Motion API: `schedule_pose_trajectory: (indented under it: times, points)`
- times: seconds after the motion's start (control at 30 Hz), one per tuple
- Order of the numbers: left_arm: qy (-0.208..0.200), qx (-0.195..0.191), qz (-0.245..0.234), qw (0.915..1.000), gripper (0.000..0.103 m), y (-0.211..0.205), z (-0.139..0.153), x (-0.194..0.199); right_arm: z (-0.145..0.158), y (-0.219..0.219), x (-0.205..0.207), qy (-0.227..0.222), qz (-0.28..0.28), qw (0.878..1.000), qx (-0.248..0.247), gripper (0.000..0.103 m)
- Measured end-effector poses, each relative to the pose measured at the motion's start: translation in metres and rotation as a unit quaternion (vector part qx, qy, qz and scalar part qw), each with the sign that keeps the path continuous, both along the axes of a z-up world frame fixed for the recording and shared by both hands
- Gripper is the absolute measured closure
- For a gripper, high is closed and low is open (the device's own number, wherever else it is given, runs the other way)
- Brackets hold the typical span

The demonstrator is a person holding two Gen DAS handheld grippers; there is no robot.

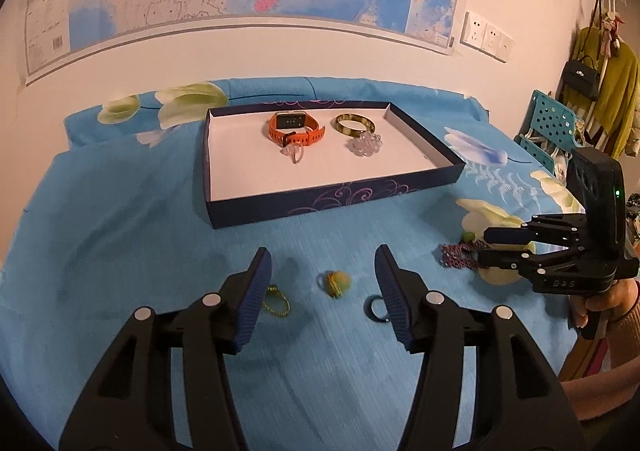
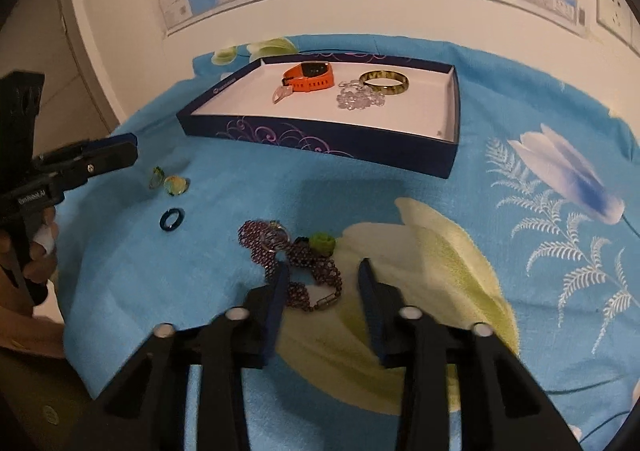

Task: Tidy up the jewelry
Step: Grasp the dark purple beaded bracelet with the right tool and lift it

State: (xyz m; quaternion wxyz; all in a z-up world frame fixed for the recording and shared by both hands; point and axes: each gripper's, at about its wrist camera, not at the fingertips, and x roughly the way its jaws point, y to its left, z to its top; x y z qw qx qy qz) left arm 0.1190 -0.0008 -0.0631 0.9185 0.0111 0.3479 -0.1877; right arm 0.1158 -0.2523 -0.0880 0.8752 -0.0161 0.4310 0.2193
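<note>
Box [image 1: 328, 203] sits on the blue flowered cloth [image 1: 120, 243] toward the wall, already holding four pieces: orange watch [image 1: 295, 127], mottled bangle [image 1: 354, 125], two clear bead items beside them. Roughly half sorted, by my count.

Still loose on the cloth: beaded purple bracelet [image 2: 294, 271] with a green bead [image 2: 323, 243], dark ring [image 2: 172, 219], yellow-green ring [image 1: 337, 283], small gold loop [image 1: 277, 305].

Left tool [image 1: 323, 283] spread, nothing between the pads, the yellow-green ring in front. Right tool [image 2: 323, 287] partly spread over the bracelet (one pad at its edge, no pinch visible). Likely next pick: the bracelet.
</note>
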Motion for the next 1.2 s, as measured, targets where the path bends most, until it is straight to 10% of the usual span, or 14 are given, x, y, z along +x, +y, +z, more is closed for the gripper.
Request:
schedule_pose_trajectory:
  times: [0.13, 0.8, 0.97, 1.2]
  points:
    - [0.004, -0.002, 0.001, 1.0, 0.05, 0.002, -0.002, -0.005, 0.001, 0.004, -0.003, -0.004, 0.006, 1.0, 0.003, 0.1]
    - [0.022, 0.013, -0.032, 0.9992, 0.053, -0.01, -0.017, -0.019, 0.021, 0.023, -0.026, -0.009, 0.05, 0.997, 0.057, 0.099]
    - [0.038, 0.016, -0.037, 0.9985, 0.056, -0.018, -0.023, -0.011, 0.012, 0.017, -0.023, 0.003, 0.032, 0.997, 0.063, 0.077]
    - [0.05, 0.011, -0.025, 0.9984, 0.056, -0.022, -0.028, 0.0, 0.002, 0.025, -0.019, 0.01, 0.029, 0.999, 0.043, 0.07]
